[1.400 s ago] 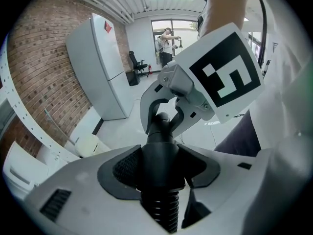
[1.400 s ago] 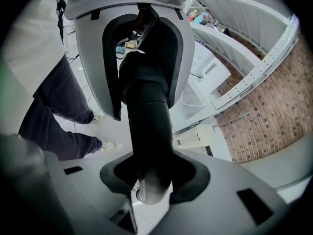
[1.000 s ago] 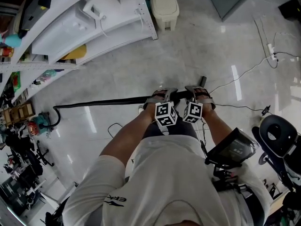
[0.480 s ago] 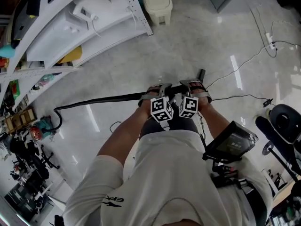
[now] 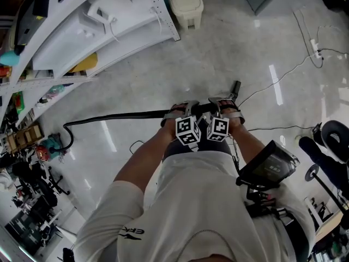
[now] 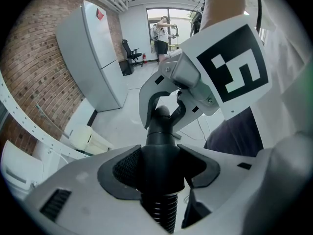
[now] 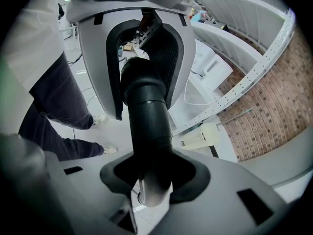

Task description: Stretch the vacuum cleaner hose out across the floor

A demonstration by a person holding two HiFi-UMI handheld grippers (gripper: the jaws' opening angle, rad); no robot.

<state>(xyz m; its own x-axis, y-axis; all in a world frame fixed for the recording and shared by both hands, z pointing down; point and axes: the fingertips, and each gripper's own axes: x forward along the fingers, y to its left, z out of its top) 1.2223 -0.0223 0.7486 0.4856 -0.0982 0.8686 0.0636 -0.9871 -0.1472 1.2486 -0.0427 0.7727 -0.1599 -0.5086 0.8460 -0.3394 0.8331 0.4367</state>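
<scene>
**Black ribbed vacuum cleaner hose (image 5: 120, 116) gripped at its end, mostly drawn out**

My left hand-held gripper (image 6: 160, 168) is clenched on the hose's smooth cuff, and my right hand-held gripper (image 7: 150, 173) on the rigid end tube just beyond it. In the head view the hose runs from centre frame leftward over the glossy grey floor (image 5: 218, 48), then hooks downward near the left edge. I judge the stretch nearly done. Next I should draw the end rightward to take out that hook. Thin floor cables (image 5: 283, 76) at right could snag my feet, and the white shelving rack (image 5: 109, 31) crowds the upper left.
</scene>
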